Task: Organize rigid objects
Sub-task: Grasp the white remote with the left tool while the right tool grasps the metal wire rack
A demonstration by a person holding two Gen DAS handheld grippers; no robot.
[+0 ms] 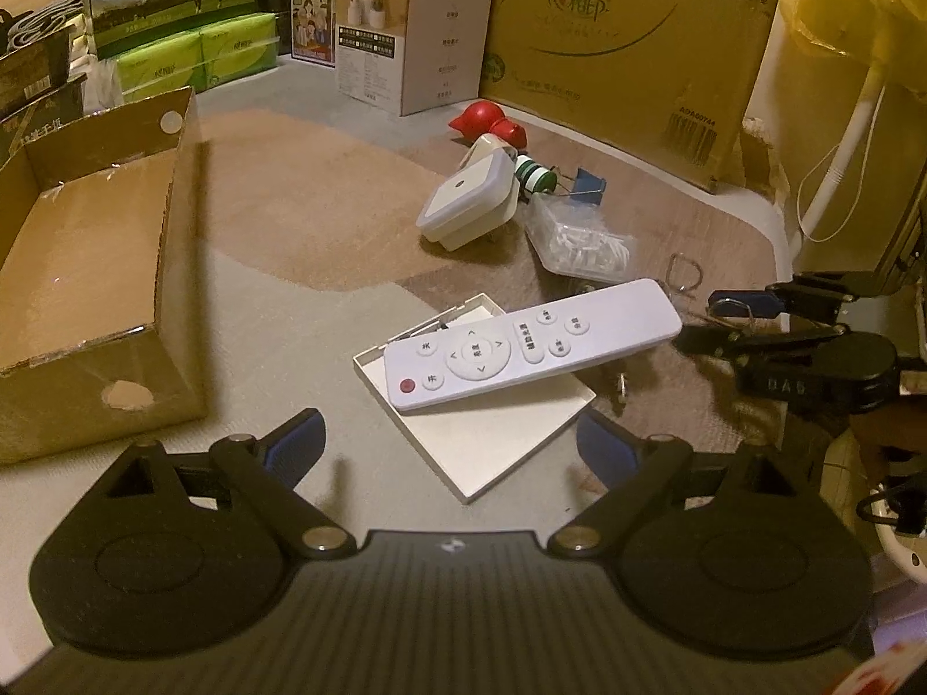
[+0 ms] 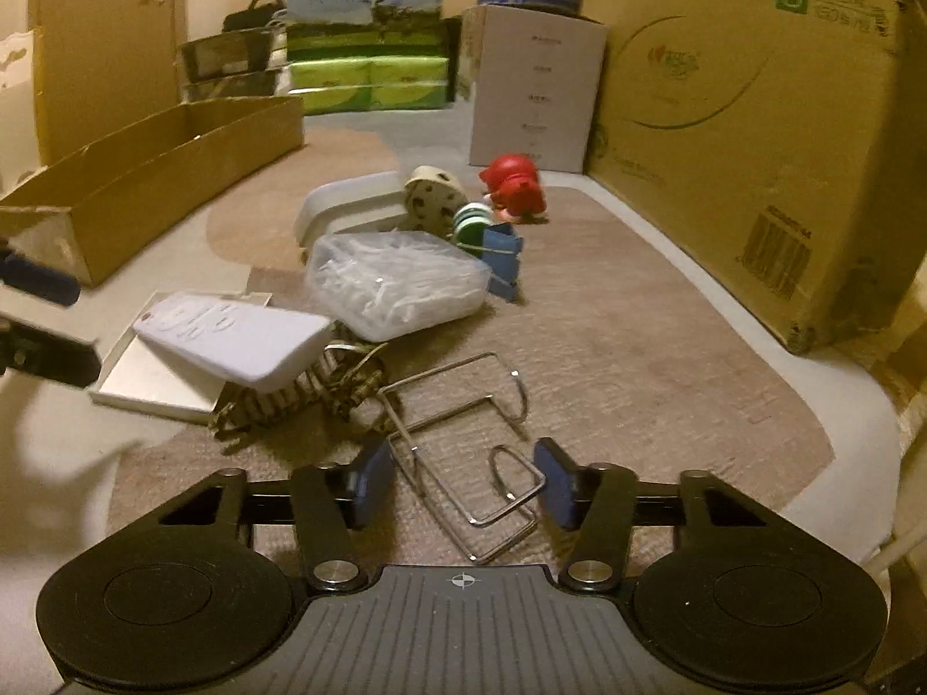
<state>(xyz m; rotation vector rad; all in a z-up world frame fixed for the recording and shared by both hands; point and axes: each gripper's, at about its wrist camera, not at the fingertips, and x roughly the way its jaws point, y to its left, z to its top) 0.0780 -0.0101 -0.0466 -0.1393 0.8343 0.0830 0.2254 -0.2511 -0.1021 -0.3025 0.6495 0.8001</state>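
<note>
I'm lining my spread left gripper up on the white remote. My right gripper, also spread, is straddling the wire rack; closing comes next, I judge, then the cardboard box.

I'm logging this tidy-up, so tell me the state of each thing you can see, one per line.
Left gripper: open, empty, facing the remote.
Right gripper: open, straddling the wire rack, not gripping.
Remote: face up, resting tilted on the flat white tray.
Wire rack: lying on the carpet.
Cardboard box: open, appears empty.
Clear plastic box: seemingly closed, full of white pieces.
Red figurine: tipped over.
</note>
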